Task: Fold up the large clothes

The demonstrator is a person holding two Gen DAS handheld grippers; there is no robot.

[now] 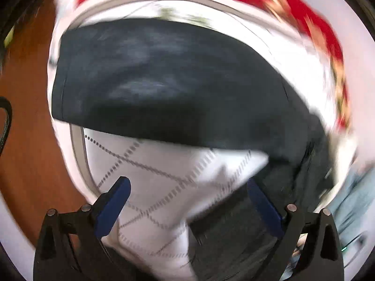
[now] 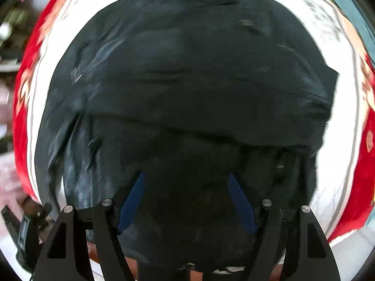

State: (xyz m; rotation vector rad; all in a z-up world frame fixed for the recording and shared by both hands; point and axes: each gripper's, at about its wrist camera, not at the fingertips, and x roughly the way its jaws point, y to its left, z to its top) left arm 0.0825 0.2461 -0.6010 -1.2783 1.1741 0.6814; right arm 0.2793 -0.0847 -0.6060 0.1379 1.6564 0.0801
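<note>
A: Your left gripper (image 1: 187, 201) is wide open, blue pads (image 1: 112, 208) well apart. Nothing pinched. Under it: white quilted cover (image 1: 164, 175) with a dotted diamond pattern, and a dark flap of cloth near the right pad.

B: Where's the garment?

A: The dark garment (image 1: 168, 79) lies flat across the cover ahead of your left gripper, long straight folded edge nearest the fingers. In the right wrist view the same dark garment (image 2: 187, 82) fills most of the frame, one layer doubled over another, fold edge running across the middle.

B: Right gripper?

A: Your right gripper (image 2: 187, 199) points down over the garment, jaws spread well apart. Dark cloth lies below and between the pads (image 2: 131, 201); I see no pinch. Both views are smeared and the cloth is near black, so contact at the tips is probably none, but I can't be sure.

B: What's around it?

A: White cover has a grey piped border. Beyond it a red blanket (image 1: 304, 11) with a gold pattern shows in both views. Brown wooden floor (image 1: 30, 117) on the left side of the left wrist view, with a black cable (image 1: 7, 117) at the frame edge. Pale blue fabric (image 1: 356, 199) at the right edge there, too blurred to identify.

B: Anything else by the right gripper?

A: A black device (image 2: 25, 229) at lower left of that view, off the cover. Can't tell what it is.
</note>
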